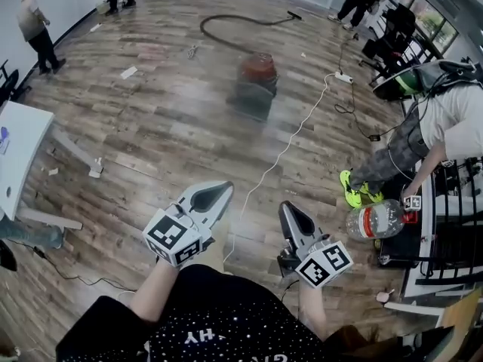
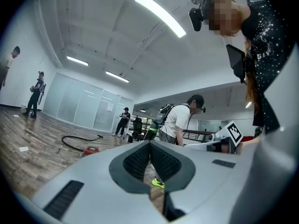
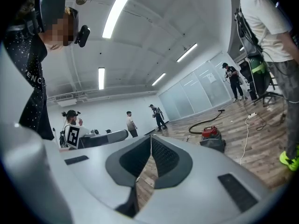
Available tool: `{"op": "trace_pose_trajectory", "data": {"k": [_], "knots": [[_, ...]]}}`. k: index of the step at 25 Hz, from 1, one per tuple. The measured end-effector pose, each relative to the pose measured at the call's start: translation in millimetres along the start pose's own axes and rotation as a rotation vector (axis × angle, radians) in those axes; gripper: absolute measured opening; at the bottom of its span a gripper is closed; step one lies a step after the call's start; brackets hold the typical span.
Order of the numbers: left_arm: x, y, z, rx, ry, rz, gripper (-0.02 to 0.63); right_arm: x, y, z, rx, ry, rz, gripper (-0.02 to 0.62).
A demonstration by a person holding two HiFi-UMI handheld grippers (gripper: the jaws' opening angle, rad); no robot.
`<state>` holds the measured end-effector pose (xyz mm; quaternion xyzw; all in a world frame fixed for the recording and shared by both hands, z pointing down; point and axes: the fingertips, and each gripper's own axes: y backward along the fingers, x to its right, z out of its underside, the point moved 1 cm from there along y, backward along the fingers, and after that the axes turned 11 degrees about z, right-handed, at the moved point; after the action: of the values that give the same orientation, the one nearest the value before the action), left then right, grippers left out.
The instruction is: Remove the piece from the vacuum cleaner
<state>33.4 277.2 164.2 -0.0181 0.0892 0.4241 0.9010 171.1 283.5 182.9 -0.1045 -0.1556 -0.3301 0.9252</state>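
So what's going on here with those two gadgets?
A person stands on a wooden floor with a grasping tool in each hand. The left tool and the right tool are both shut and empty, held out in front. The red vacuum cleaner sits well ahead on the floor, its black hose curling away. Neither tool is near it, so the job has not begun.

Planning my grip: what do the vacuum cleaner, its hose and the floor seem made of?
Vacuum cleaner: probably hard plastic, smooth red top, dark base. Hose: flexible black rubber or plastic, lying curved. Floor: wood-grain planks, light glare; laminate or wood, unclear.
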Motion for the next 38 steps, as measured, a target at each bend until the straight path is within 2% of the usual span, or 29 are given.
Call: {"op": "trace_pose_trajectory", "data": {"k": [10,17,24,32,38], "knots": [[-187,-96,-39,-0.031,0.025,0.057,0.011,64,-206,-79,0.062,0.044,0.004,0.011],[-270,-147,-57,-0.039,0.001,0.135,0.011,109,-300,-106,0.083,0.048,0.051,0.011],[-331,-182,-53,-0.062,0.042,0.122,0.011,167,-349,-117,0.068,-0.023,0.091,0.011],[-439,-249,-57,-0.086,0.057,0.071,0.011,240,-456,-129,0.014,-0.108,0.05,0.011],[-526,-317,-77,-0.043,0.052,0.046,0.011,300,-535,-165,0.014,-0.074,0.01,0.011]]}}
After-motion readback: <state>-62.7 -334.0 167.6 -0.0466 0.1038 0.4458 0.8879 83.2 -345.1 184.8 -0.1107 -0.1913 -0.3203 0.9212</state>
